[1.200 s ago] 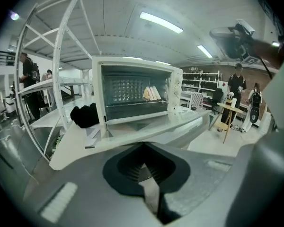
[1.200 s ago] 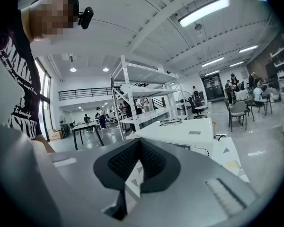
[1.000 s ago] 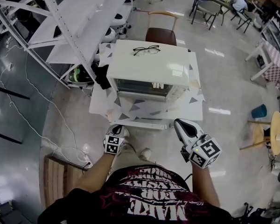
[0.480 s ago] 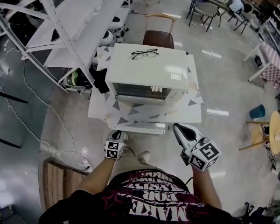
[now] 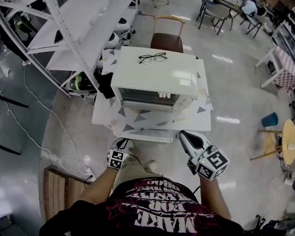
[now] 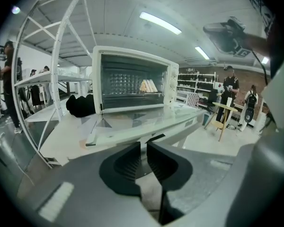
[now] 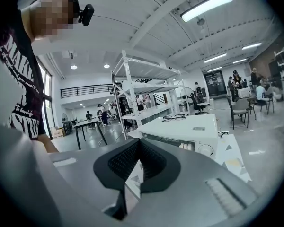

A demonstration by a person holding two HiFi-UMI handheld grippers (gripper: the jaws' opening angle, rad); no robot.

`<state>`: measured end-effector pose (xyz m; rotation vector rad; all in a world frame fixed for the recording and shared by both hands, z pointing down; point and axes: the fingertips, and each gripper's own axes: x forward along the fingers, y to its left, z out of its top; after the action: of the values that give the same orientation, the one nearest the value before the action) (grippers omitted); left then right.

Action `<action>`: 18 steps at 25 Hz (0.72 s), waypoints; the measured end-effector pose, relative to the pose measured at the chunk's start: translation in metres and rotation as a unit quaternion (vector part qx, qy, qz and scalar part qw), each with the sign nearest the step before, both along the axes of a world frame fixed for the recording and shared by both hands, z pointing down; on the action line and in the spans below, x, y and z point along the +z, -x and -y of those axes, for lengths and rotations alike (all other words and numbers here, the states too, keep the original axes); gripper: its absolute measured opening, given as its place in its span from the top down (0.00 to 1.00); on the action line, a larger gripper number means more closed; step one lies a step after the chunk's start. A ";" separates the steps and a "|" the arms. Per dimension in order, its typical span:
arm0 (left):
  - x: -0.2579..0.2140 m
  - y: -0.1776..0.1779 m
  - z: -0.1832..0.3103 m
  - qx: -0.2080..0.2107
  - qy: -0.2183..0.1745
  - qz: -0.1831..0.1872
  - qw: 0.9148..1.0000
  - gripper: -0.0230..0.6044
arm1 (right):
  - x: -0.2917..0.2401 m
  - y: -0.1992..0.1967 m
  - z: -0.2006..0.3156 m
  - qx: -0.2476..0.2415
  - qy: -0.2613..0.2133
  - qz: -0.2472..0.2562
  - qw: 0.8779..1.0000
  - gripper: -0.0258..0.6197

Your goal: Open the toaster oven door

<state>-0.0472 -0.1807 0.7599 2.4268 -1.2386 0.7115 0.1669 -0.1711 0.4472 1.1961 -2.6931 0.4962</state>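
The white toaster oven (image 5: 155, 75) stands on a small white table (image 5: 104, 113) with grey triangles. Its glass door (image 5: 150, 122) hangs down flat toward me, with the handle bar (image 5: 148, 137) at the front edge. In the left gripper view the oven (image 6: 132, 82) is open, and something pale (image 6: 148, 85) lies inside. My left gripper (image 5: 122, 142) is shut and empty, just short of the door's front left corner. My right gripper (image 5: 183, 134) is also shut and empty, near the door's right end. The oven (image 7: 189, 129) shows ahead of it.
Black-rimmed glasses (image 5: 152, 57) lie on the oven's top. A brown chair (image 5: 168, 36) stands behind the table, a white shelving rack (image 5: 83, 28) to the left, and a black bundle (image 5: 107, 82) beside the oven. A wooden crate (image 5: 59, 191) and cables lie on the floor at lower left.
Both grippers have drifted slightly back from the table and a little left. The oven door lies open in all frames.
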 end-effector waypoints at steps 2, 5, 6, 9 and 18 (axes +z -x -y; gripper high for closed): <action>0.004 0.005 -0.009 0.004 0.013 0.011 1.000 0.88 | -0.002 0.002 0.002 -0.001 -0.003 0.003 1.000 0.92; -0.003 0.011 -0.023 0.009 0.023 0.012 1.000 0.88 | -0.004 0.003 0.005 -0.003 -0.009 0.008 1.000 0.92; -0.009 0.008 -0.027 0.023 0.016 0.012 1.000 0.88 | -0.005 0.004 0.006 -0.003 -0.011 0.010 1.000 0.92; -0.030 -0.006 -0.034 0.066 -0.011 0.008 0.998 0.88 | -0.009 0.004 0.010 -0.002 -0.018 0.014 1.000 0.92; -0.144 -0.021 0.004 0.068 -0.093 -0.039 0.993 0.96 | -0.018 0.008 0.016 0.004 -0.052 0.002 0.999 0.92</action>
<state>-0.0265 -0.1846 0.6164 2.6846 -1.1643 0.5525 0.1591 -0.1871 0.4291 1.2326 -2.7493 0.3629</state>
